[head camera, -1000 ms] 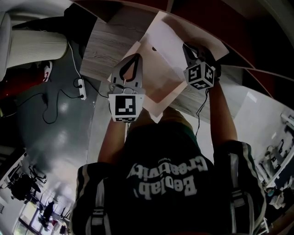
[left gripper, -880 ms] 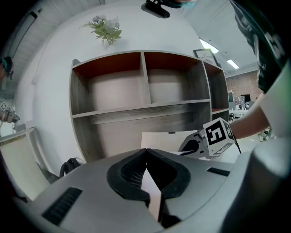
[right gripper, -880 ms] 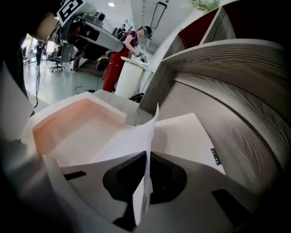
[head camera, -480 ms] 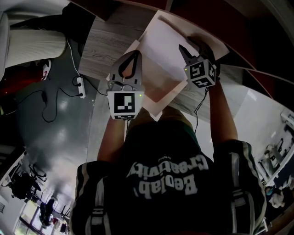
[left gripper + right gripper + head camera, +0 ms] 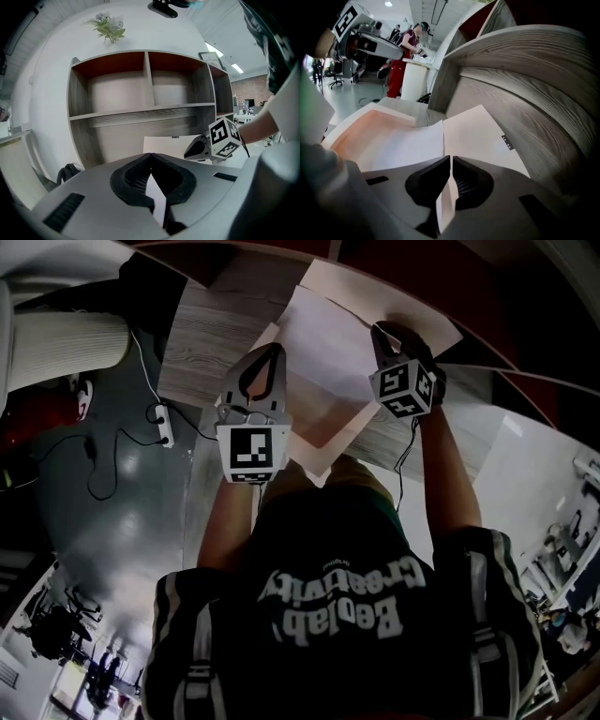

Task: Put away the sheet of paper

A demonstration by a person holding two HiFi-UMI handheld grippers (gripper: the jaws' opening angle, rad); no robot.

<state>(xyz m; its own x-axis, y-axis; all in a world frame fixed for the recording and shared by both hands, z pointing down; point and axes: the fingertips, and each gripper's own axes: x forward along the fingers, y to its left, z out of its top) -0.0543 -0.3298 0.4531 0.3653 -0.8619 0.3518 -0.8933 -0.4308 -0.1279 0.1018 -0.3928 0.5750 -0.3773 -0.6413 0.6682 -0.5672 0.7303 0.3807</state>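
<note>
Looks like an open-plan lab/office: grey polished floor [image 5: 122, 549] w/ loose cables [image 5: 90, 474] & a power strip [image 5: 165, 415], wood-grain shelf unit [image 5: 117, 122] against a white wall, office chair [image 5: 333, 78] in the bkgd, 1 person [image 5: 401, 61] at a white counter [image 5: 415, 79], strip lights [image 5: 236, 68] overhead.

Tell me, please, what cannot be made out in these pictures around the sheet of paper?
- Small dark mark on the cream panel: right gripper view, too small to identify.
- Sheet of paper: head view, its left corner covered by the left hand-held gripper.
- People in the background: right gripper view, tiny and blurred.
- Lowest shelf compartment: left gripper view, its floor mostly hidden behind that hand-held gripper's body.
</note>
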